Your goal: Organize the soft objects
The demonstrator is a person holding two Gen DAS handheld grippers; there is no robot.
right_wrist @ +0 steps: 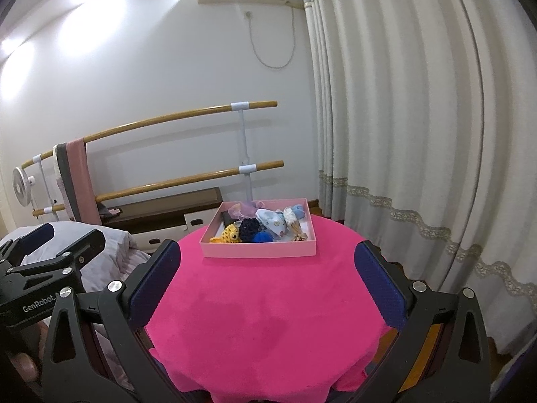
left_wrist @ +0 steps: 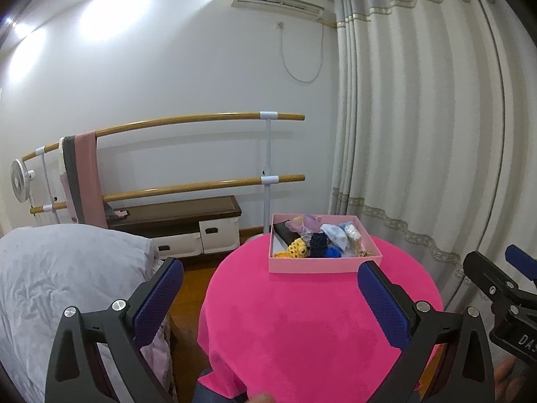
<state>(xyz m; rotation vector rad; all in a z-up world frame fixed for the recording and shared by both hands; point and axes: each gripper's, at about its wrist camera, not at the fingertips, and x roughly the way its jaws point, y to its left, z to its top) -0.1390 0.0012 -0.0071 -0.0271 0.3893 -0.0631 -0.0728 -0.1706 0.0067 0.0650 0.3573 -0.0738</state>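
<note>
1. Left gripper [left_wrist: 268, 299]: fingers spread wide, nothing between them; held low at the near table edge, aimed at the box, seemingly at rest or on approach
2. Right gripper [right_wrist: 266, 282]: fingers likewise spread and empty, level with the left one; its own body mostly cut off at the frame bottom
3. Table [right_wrist: 268, 302]: round, under a pink cloth; near half bare, so all soft things sit gathered in one place
4. Box [right_wrist: 258, 252]: pink, open, on the far half of the table; holds the toys [right_wrist: 258, 228] heaped together, a yellow spotted one, dark blue, bright blue, pale blue and lilac pieces
5. Hard to make out: what each piece is, and whether the heap is sorted or awaiting sorting; the box wall hides the lower layer
6. Bed [left_wrist: 67, 268], rails [left_wrist: 201, 121], curtain [left_wrist: 419, 117] beyond
</note>
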